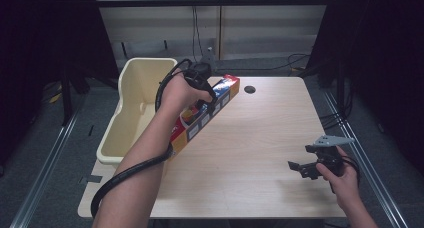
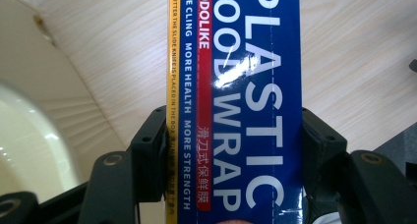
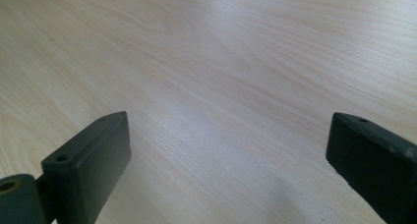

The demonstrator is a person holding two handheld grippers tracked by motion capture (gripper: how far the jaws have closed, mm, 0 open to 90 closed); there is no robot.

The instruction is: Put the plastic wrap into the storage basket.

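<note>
- The left gripper (image 1: 210, 100) is clamping a long box of plastic food wrap (image 1: 204, 115), its two black jaws pressing against the box's opposite long sides in the left gripper view
- The box (image 2: 241, 101) is running lengthwise between the jaws, showing a blue face with white "PLASTIC FOOD WRAP" lettering, a red strip and a yellow edge
- In the high view the box is lying slanted over the left part of the wooden table (image 1: 260, 153), its far end pointing toward a small dark round hole (image 1: 250, 89) in the tabletop and its near end reaching the table's left edge
- Whether the box is resting on the table or lifted off it cannot be told
- A cream plastic tub (image 1: 135, 108) is sitting just beside the table's left edge, close to the box
- The left hand (image 1: 180, 93) is gripping the tool from above, with a thick black cable (image 1: 125, 173) trailing along the forearm
- The right gripper (image 1: 300, 168) is hovering near the table's right front corner, held by the right hand (image 1: 342, 180)
- Its jaws are standing wide apart with bare wood (image 3: 221, 86) between them, holding nothing
</note>
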